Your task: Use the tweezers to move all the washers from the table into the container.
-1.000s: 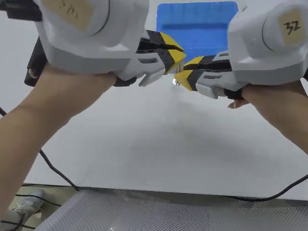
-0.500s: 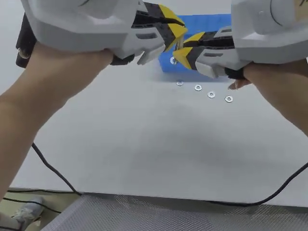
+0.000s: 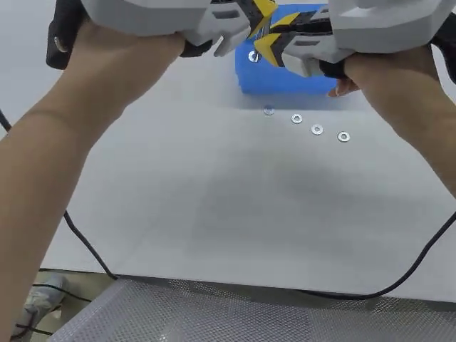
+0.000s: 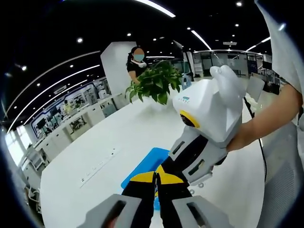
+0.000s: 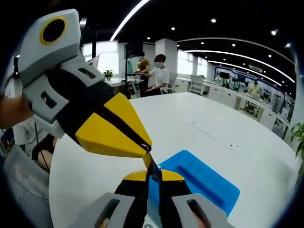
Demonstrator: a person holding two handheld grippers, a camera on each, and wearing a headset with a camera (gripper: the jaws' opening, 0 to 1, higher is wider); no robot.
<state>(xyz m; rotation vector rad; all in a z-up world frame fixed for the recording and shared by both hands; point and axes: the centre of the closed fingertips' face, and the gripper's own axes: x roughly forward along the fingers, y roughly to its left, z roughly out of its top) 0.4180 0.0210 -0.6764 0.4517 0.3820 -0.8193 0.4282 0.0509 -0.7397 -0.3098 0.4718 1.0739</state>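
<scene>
The head view looks down close over the white tabletop [image 3: 214, 214]; both gripper views face along it, sharing the flat blue rectangular container [image 3: 285, 78] at lower centre.

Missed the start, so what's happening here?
A person holds the left gripper and right gripper tip to tip, both shut, above the blue rectangular plastic container. One small round metal washer hangs at their tips, seemingly pinched by thin tweezers. Four more washers lie in a row on the white table.

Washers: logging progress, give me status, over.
Both closed: left tool, right tool, tips together. One washer at the tips, over blue container. Four washers on table. Nothing in the way.
</scene>
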